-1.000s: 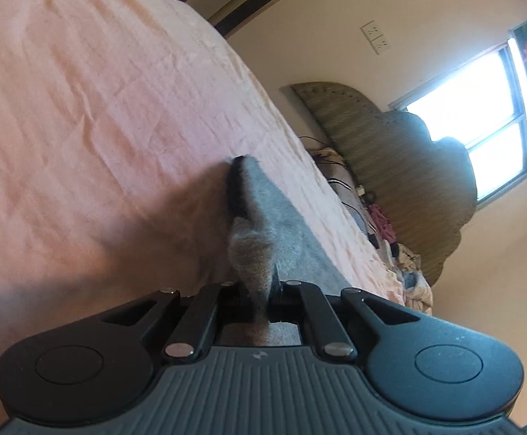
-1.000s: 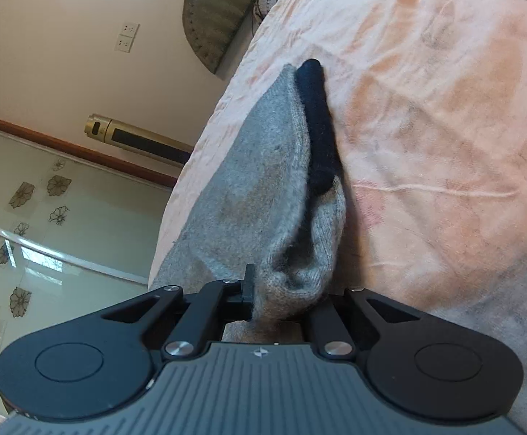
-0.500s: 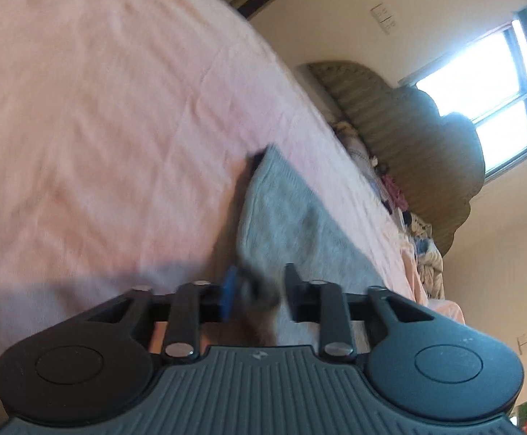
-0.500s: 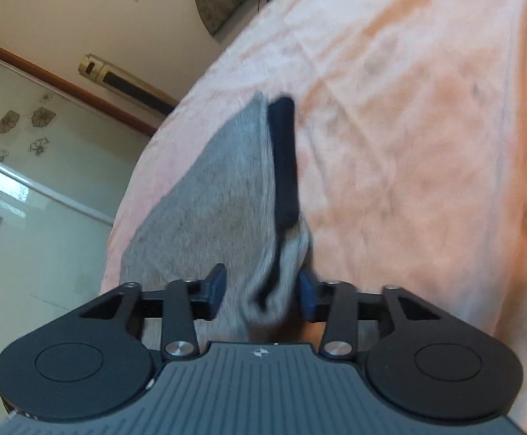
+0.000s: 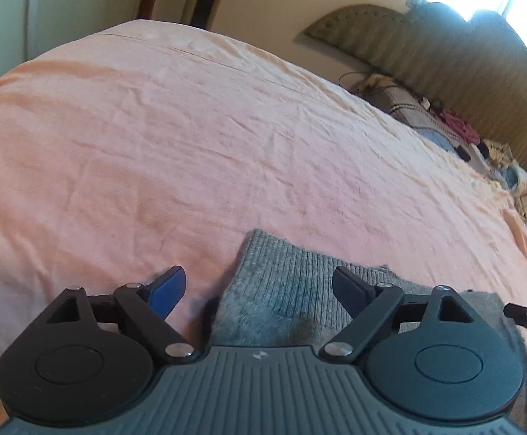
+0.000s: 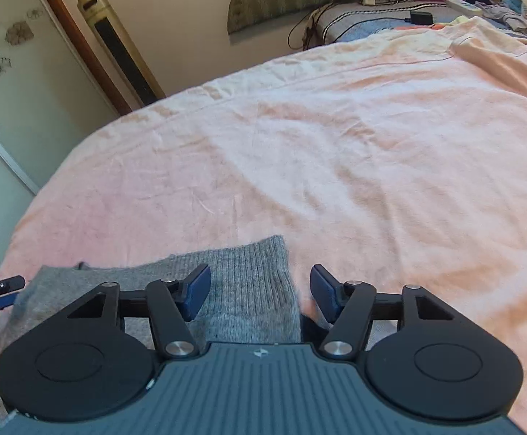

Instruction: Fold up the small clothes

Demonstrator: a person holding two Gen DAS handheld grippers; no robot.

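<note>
Left wrist view: left gripper [image 5: 258, 288] opening, empty, over the grey garment [image 5: 288, 297] lying flat — right gripper [image 6: 259, 291] closing, also empty. Beyond, pink bedsheet [image 5: 191, 145]. Fold apparently laid; next, likely regrasping an edge.

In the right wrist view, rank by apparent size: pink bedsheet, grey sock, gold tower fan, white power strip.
1. Pink bedsheet
2. Grey sock, though nearness to the camera enlarges it and the gripper hides part
3. Gold tower fan
4. White power strip, far away, so unsure
</note>
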